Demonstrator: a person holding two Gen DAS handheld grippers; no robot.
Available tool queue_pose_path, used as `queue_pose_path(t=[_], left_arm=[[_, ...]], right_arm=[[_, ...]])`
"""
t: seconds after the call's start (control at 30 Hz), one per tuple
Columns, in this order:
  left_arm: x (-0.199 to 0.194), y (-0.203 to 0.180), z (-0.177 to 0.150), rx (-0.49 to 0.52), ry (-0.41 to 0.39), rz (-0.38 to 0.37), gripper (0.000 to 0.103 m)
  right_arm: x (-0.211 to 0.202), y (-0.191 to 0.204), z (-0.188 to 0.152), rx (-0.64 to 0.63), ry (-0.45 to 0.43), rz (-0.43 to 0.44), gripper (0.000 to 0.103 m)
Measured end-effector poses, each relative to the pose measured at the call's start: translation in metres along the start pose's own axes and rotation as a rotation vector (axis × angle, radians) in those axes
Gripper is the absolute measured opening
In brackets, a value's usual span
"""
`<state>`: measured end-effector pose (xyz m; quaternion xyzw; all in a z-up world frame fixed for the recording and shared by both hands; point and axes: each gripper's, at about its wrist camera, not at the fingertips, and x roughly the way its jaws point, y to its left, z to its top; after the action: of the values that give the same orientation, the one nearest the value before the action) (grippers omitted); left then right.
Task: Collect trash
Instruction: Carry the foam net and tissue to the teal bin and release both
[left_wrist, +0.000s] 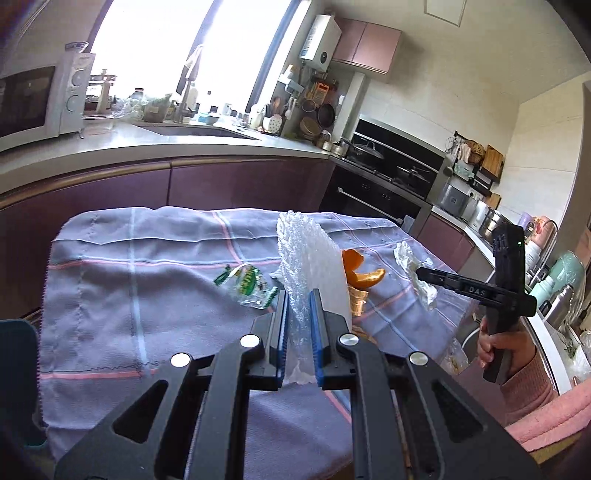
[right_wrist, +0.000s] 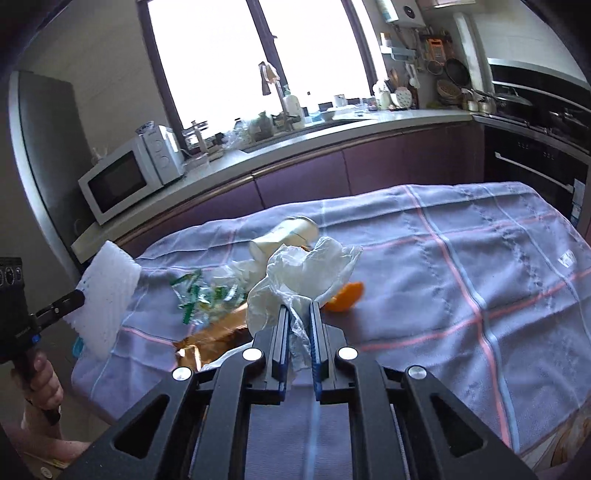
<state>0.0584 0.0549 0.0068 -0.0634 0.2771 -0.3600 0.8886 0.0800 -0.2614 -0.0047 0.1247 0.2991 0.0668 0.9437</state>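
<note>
Left wrist view: our left gripper is clenched on a sheet of bubble wrap, held upright above the checked cloth. On the cloth lie a green-printed wrapper and orange peel.

Right wrist view: our right gripper grasps a crumpled clear plastic bag. A paper cup lies on its side behind it.

grippers: two, the left gripper and the right gripper
bubble wrap sheet: one
crumpled clear plastic: one
orange peel: one piece
green printed wrapper: one
paper cup: one
checked cloth: one
microwave: one
</note>
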Motion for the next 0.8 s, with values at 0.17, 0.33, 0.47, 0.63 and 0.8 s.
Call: queue_pose_path(t=[0.17, 0.33, 0.47, 0.63, 0.8], left_arm=[[-0.046, 0.037, -0.001, -0.056, -0.060, 0.123, 0.012], [-0.096, 0.081, -0.006, -0.123, -0.111, 0.293, 0.012], [-0.131, 0.120, -0.014, -0.196, -0.131, 0.417, 0.012], [-0.166, 0.170, -0.030, -0.273, -0.137, 0.566, 0.012], [-0.180, 0.214, -0.045, -0.324, -0.111, 0.658, 0.012]], right_arm=[[0.034, 0.071, 0.018, -0.117, 0.027, 0.198, 0.009], [0.080, 0.154, 0.026, -0.248, 0.093, 0.369, 0.009], [0.115, 0.221, 0.028, -0.350, 0.151, 0.479, 0.009], [0.155, 0.298, 0.023, -0.451, 0.221, 0.577, 0.009], [0.197, 0.355, 0.007, -0.523, 0.318, 0.608, 0.010]])
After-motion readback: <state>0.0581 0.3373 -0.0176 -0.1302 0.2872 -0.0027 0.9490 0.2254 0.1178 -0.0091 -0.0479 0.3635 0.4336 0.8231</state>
